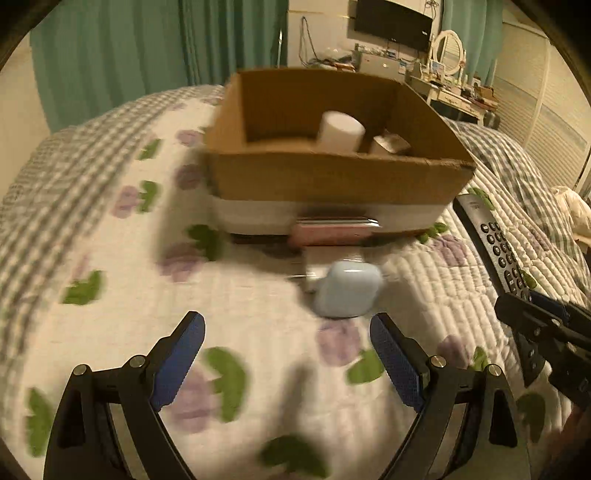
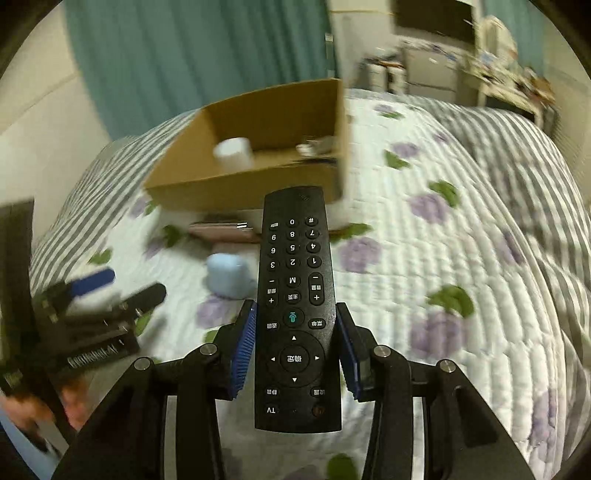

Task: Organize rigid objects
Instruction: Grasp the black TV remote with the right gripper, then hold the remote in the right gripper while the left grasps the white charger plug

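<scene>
My right gripper is shut on a black TV remote, held above the bed and pointing toward an open cardboard box. The remote and right gripper also show at the right of the left wrist view. My left gripper is open and empty above the quilt, just short of a pale blue earbud case. The case lies in front of the box. A white cylinder and a small item sit inside the box. A pink flat object lies against the box's front.
A floral quilted bed cover spreads all around. Teal curtains hang behind the bed. A dresser with a mirror and a wall TV stand at the far right. A small white block lies by the blue case.
</scene>
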`<state>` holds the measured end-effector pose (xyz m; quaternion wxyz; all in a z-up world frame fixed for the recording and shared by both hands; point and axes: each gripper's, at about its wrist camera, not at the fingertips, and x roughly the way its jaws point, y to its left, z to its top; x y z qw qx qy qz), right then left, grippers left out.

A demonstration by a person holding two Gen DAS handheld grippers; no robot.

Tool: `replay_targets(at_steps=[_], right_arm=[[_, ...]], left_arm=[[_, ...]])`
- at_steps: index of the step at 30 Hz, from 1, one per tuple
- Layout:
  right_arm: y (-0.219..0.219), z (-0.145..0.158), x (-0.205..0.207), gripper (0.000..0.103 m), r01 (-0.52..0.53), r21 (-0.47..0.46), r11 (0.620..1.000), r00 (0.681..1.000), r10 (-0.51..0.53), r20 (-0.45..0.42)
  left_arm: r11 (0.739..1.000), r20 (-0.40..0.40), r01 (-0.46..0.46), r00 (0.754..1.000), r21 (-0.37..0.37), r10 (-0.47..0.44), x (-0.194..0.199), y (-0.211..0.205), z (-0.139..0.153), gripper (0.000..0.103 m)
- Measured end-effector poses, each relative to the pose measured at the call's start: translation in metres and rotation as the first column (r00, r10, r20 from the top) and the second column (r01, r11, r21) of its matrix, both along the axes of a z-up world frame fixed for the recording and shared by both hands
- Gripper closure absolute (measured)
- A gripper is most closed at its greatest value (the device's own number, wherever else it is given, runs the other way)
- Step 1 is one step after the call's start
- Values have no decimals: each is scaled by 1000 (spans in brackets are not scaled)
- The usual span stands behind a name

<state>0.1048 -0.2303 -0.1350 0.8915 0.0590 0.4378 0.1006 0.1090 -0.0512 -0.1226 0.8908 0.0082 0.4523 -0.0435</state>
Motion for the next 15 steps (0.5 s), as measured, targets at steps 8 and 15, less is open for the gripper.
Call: replay_targets(at_steps=[8,15], right_arm=[[-1,-18,27,62,11,-3,1000,998,-11,-62],[-4,-26,35,62,10,9,1000,996,-10,-85]], left_arm=[[1000,-60,-7,998,-12,6,33,-39,-34,12],[999,-63,-37,997,-18,36,47,-39,-45,49]])
